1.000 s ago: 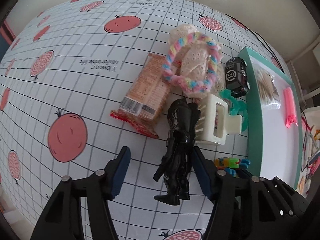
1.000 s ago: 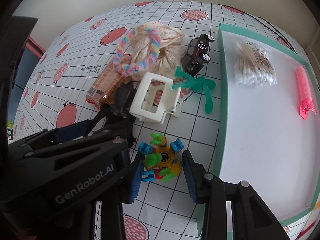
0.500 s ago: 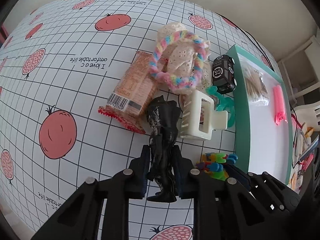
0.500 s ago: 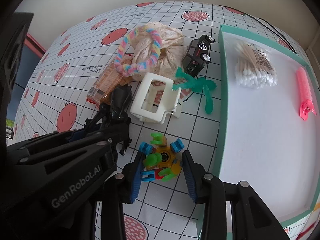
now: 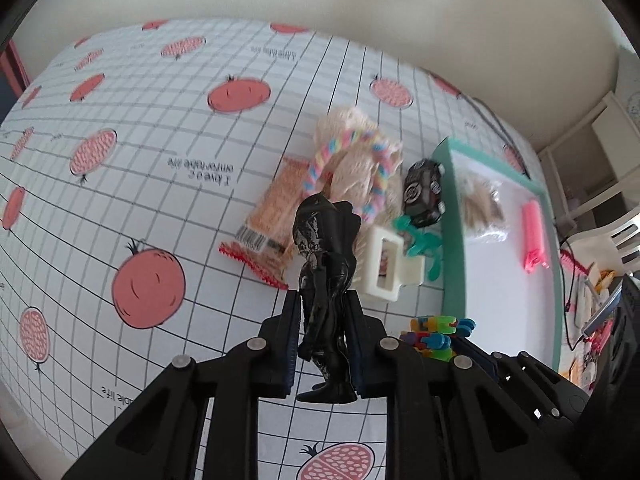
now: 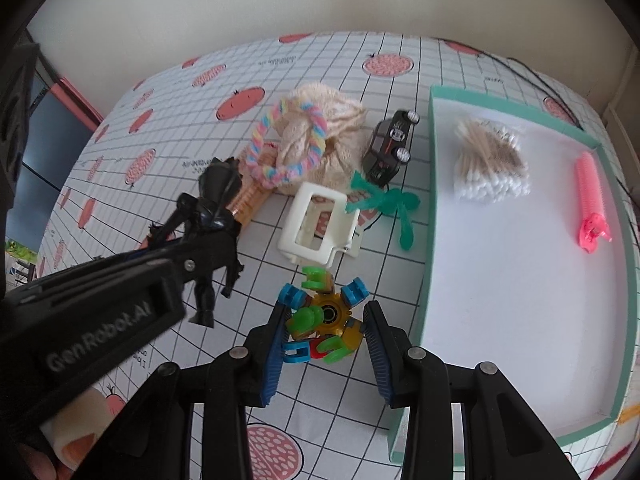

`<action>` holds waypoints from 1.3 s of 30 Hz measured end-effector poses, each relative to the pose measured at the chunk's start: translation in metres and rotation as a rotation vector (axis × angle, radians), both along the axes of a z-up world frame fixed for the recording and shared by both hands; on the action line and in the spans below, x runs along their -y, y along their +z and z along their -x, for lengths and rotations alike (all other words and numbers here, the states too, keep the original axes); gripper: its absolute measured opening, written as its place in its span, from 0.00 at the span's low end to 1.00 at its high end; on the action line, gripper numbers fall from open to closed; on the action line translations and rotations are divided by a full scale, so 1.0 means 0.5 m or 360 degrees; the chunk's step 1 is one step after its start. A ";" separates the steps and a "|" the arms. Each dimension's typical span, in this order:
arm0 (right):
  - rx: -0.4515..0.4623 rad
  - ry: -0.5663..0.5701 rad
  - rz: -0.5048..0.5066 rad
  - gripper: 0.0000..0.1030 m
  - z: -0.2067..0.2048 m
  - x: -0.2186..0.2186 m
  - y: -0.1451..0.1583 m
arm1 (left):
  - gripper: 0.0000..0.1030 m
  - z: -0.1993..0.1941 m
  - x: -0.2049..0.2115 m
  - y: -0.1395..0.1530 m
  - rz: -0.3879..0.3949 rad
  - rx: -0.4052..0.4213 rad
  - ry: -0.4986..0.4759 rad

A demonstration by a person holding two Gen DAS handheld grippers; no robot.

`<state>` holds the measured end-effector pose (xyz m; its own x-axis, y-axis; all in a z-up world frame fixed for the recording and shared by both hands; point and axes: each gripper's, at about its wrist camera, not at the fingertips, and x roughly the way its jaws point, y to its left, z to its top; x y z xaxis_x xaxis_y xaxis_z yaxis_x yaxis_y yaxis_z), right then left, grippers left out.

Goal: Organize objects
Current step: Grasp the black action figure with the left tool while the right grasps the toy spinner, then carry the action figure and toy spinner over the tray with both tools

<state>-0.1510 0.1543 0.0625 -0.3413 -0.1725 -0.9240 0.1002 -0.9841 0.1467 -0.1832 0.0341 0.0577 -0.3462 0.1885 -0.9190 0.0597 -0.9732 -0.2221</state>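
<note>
**Left clamping figure, right straddling spinner**

Left gripper (image 5: 322, 340) is pinching the black figure (image 5: 326, 264) at the legs, lifting clear of the tablecloth (image 5: 132, 184). It looks rigid, light, glossy plastic, so slip-prone; a waist hold seems safer. Long axis is running along the fingers, head pointing away.

Right gripper (image 6: 325, 334) is sitting spread around the colourful spinner (image 6: 324, 316), pads not pressing. Tray (image 6: 426, 240) is just beside it.
</note>
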 end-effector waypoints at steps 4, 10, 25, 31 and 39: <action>-0.0042 -0.0027 0.0012 0.39 -0.007 -0.021 0.023 | 0.21 -0.017 0.006 0.030 0.0004 -0.0063 -0.0009; -0.0107 -0.0089 0.0003 0.39 -0.017 -0.065 0.054 | 0.21 -0.030 -0.017 0.055 -0.0004 -0.0110 -0.0044; -0.0184 -0.0429 -0.0005 0.39 -0.057 -0.288 0.080 | 0.21 -0.042 -0.149 0.071 -0.0077 -0.0180 -0.0206; -0.0187 -0.0560 -0.0028 0.39 -0.076 -0.380 0.070 | 0.21 -0.054 -0.226 0.070 -0.0138 -0.0203 -0.0317; -0.0161 -0.0668 -0.0009 0.39 -0.087 -0.456 0.044 | 0.21 -0.051 -0.295 0.051 -0.0183 -0.0205 -0.0411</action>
